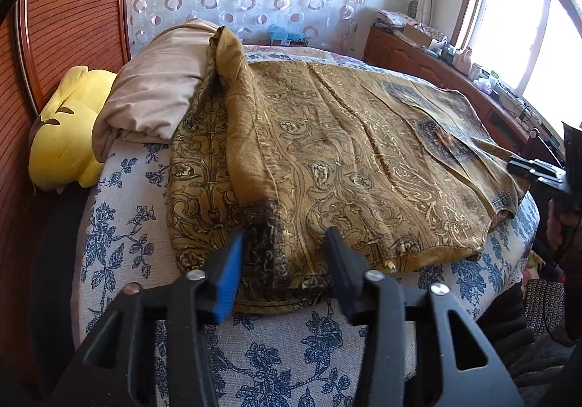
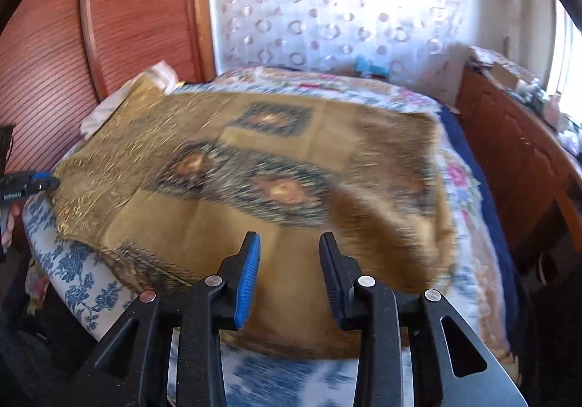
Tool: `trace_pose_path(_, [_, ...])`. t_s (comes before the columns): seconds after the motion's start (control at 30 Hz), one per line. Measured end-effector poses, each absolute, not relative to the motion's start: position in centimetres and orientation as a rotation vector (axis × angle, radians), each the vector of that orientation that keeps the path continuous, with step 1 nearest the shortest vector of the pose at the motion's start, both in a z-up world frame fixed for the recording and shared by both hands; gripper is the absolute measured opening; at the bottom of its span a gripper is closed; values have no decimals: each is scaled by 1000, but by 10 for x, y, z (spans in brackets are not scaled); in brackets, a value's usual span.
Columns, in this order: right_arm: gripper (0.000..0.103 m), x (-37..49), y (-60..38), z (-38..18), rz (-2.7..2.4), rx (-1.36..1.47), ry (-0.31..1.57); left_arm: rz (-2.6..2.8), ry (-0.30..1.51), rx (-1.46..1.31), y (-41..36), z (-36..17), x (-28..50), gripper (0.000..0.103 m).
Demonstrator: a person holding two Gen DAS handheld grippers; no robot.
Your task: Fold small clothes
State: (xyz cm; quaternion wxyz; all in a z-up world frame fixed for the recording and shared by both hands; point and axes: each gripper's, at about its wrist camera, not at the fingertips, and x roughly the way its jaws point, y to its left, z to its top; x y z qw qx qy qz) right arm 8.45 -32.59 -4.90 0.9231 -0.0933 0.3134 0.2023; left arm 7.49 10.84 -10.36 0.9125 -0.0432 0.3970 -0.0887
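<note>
Mustard-gold paisley-print garment (image 1: pixel 327 166) spread flat on blue-floral bed cover (image 1: pixel 120 236), long axis running from near hem toward beige pillow (image 1: pixel 160 86). Left gripper (image 1: pixel 285 250) released, jaws apart over hem. Right gripper (image 2: pixel 289 254) likewise unclenched, holding nothing.

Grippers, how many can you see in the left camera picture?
2. The left gripper is at the bottom, open over the brown garment. The right gripper pokes in at the right edge; part of it is cut off.
</note>
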Motion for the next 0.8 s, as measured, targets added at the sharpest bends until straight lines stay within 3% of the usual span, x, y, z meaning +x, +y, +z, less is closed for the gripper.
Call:
trace_pose_path(0.03, [35,88,-320,-53,423,-197,651,-180,813,-89,109,-103,74,70])
trace_pose_path(0.1, [35,93,-311,-58,441,-202,667,-181,794,-97,111,-100,71,78])
trace_pose_path(0.23, [36,102,-301,-67,445,-216,687,-175,770,-109,116,-94,69,78])
trace_pose_path(0.8, [66,100,-292,-79,386,-217,664,-88,827,-164,140,-106,103,78])
